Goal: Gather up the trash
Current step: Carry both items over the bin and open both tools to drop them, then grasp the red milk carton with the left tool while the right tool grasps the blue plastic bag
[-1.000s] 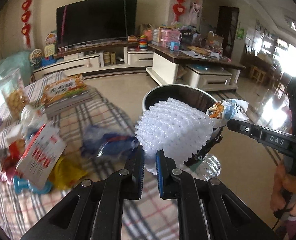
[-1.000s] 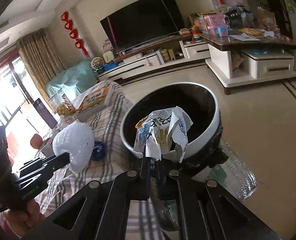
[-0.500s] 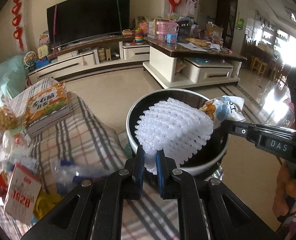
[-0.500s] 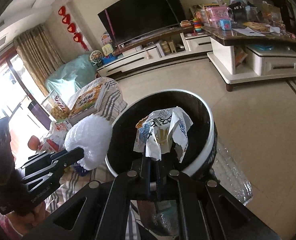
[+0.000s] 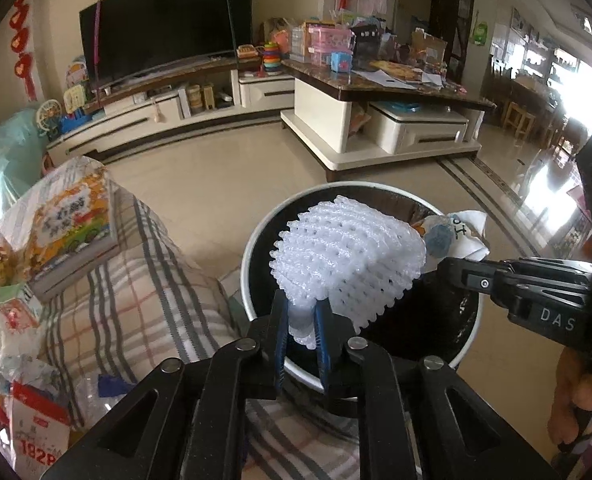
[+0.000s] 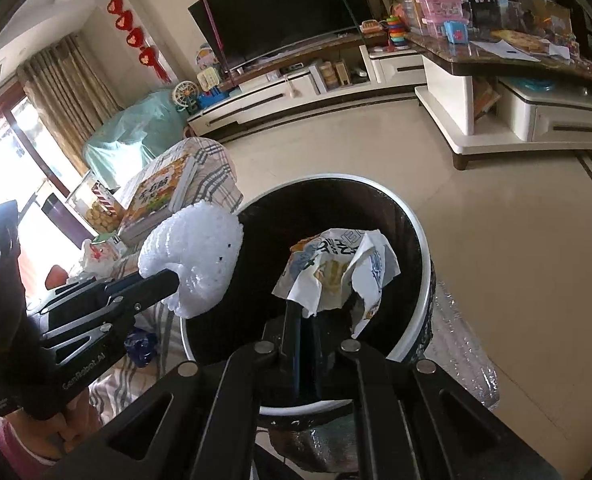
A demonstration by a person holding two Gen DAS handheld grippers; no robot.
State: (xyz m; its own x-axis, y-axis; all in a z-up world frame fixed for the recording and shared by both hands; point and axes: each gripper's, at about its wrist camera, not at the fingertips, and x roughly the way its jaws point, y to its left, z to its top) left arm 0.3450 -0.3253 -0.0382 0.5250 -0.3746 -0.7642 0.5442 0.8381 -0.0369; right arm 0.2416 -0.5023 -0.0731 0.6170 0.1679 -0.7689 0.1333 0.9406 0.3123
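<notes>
Both grippers have carried their trash from over the bin's edge to above its mouth. The left gripper (image 5: 300, 322) is opening, white foam net (image 5: 346, 258) still between its fingers; the right gripper (image 6: 303, 322) stays pinched on the crumpled wrapper (image 6: 338, 266) — both over the trash bin (image 6: 418, 240), the plaid-covered table (image 5: 135, 300) touching its left rim, bare floor (image 5: 223, 184) beyond.

Living room, cream walls. Large dark television (image 5: 167, 20) on far wall above a long low white TV cabinet (image 5: 163, 112). Red hanging ornaments (image 6: 135, 40) on the wall left of the screen. Glossy beige tile floor (image 5: 223, 176) with dark border stripes at right. Cluttered dark-topped coffee table (image 5: 380, 88) far right. Tan curtains (image 6: 63, 92) and a bright window far left; daylight also glares from the right.
</notes>
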